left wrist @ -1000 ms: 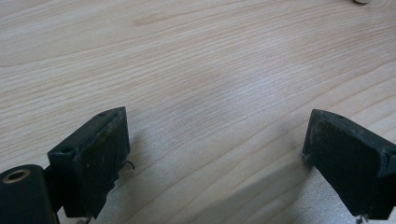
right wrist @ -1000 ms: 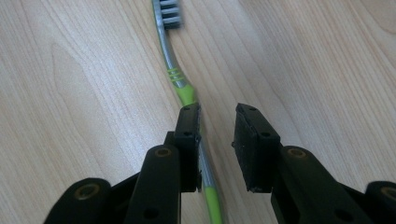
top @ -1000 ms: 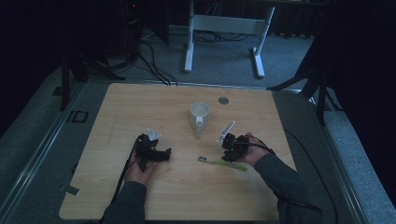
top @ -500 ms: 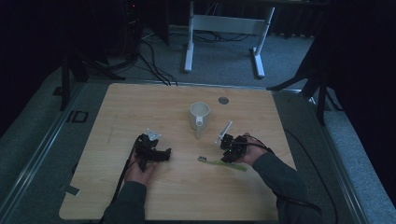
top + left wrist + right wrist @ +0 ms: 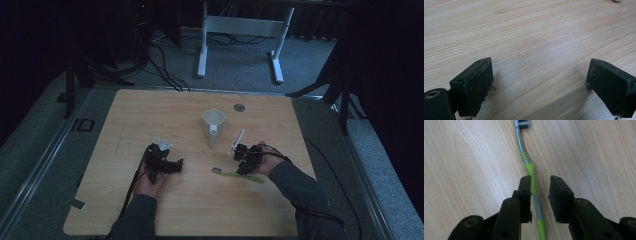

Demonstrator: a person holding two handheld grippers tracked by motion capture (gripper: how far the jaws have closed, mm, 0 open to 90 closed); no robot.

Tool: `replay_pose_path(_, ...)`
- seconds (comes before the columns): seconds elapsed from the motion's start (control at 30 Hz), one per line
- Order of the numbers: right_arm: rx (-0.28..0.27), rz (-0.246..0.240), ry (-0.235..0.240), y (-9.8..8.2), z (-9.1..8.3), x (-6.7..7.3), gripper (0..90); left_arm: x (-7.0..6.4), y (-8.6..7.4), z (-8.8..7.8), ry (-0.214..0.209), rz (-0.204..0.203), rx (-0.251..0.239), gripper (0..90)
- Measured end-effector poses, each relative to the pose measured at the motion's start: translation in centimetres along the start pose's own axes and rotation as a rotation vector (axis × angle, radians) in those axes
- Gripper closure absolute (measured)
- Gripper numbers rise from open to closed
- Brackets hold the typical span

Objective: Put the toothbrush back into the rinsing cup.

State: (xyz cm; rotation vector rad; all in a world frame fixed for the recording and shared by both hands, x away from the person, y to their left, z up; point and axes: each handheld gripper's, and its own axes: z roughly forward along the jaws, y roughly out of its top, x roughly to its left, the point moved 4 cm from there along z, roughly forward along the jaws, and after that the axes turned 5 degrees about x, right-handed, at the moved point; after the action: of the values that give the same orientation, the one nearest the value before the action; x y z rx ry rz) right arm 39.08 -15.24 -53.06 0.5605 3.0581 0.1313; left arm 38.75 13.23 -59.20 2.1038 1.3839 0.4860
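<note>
The green and grey plastic toothbrush (image 5: 533,173) lies flat on the pale wooden worktop (image 5: 150,115), its handle running between the two black pads of the right tool (image 5: 540,191), which stand narrowly apart; the left pad is against the handle and a gap shows at the other. The left tool (image 5: 539,80) rests well apart from it on bare wood with its pads spread wide. A white cup (image 5: 213,124) stands upright beyond the toothbrush.
</note>
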Motion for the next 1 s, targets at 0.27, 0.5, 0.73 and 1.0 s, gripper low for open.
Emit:
replay_pose_path(0.27, 0.024, -0.017, 0.004, 0.32, 0.03, 0.04, 71.0, 0.00, 0.00, 0.00, 0.000, 0.000, 0.000, 7.6)
replay_pose_path(0.5, 0.049, -0.034, 0.005, 0.56, 0.20, 0.09, 71.0, 0.00, 0.00, 0.00, 0.000, 0.001, 0.000, 7.6)
replay_pose_path(0.73, 0.070, -0.049, 0.004, 0.81, 0.24, 0.20, 71.0, 0.00, 0.00, 0.00, 0.000, 0.001, 0.000, 7.6)
replay_pose_path(1.0, 0.090, -0.067, 0.002, 1.00, 0.24, 0.24, 71.1, 0.00, 0.00, 0.00, 0.000, 0.000, 0.000, 7.6)
